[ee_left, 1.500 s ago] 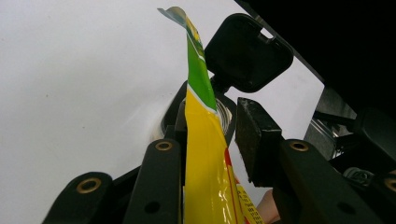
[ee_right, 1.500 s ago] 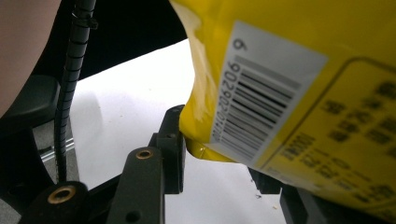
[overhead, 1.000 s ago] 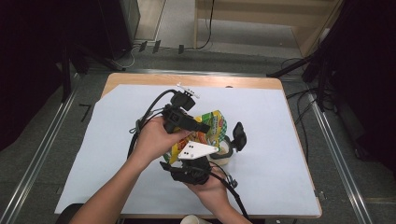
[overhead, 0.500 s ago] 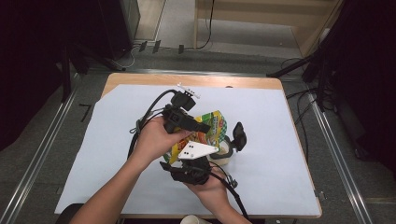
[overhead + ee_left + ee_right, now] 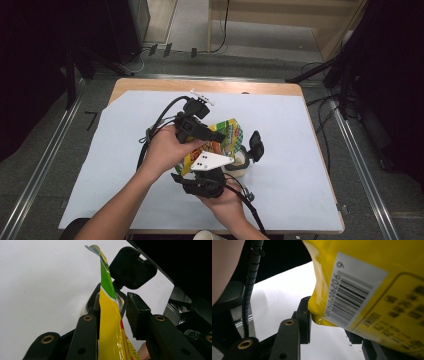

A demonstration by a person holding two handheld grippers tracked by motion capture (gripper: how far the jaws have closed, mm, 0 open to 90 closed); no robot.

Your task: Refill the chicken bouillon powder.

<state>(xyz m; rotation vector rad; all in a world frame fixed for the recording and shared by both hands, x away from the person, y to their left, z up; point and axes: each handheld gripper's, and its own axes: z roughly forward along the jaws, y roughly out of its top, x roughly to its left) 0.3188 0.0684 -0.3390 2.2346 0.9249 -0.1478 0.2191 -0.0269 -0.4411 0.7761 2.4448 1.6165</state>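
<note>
A yellow and green snack bag (image 5: 230, 131) hangs over the middle of the table between both grippers. My left gripper (image 5: 220, 137) reaches over its top. In the left gripper view the bag (image 5: 107, 285) stands edge-on against one jaw, and a small gap shows before the other pad (image 5: 135, 312), so the left gripper (image 5: 115, 302) is open. My right gripper (image 5: 210, 164) comes up from below. In the right gripper view the bag's barcoded bottom (image 5: 362, 277) fills the right gripper (image 5: 328, 320), which is shut on it. A round container (image 5: 240, 162) with an open black flip lid (image 5: 256, 145) stands just beyond.
A white sheet (image 5: 300, 165) covers the wooden table (image 5: 200, 86). Black cables trail from both grippers across the left and near side. A pale cup (image 5: 207, 235) sits at the near table edge. Dark equipment and metal rails flank the table.
</note>
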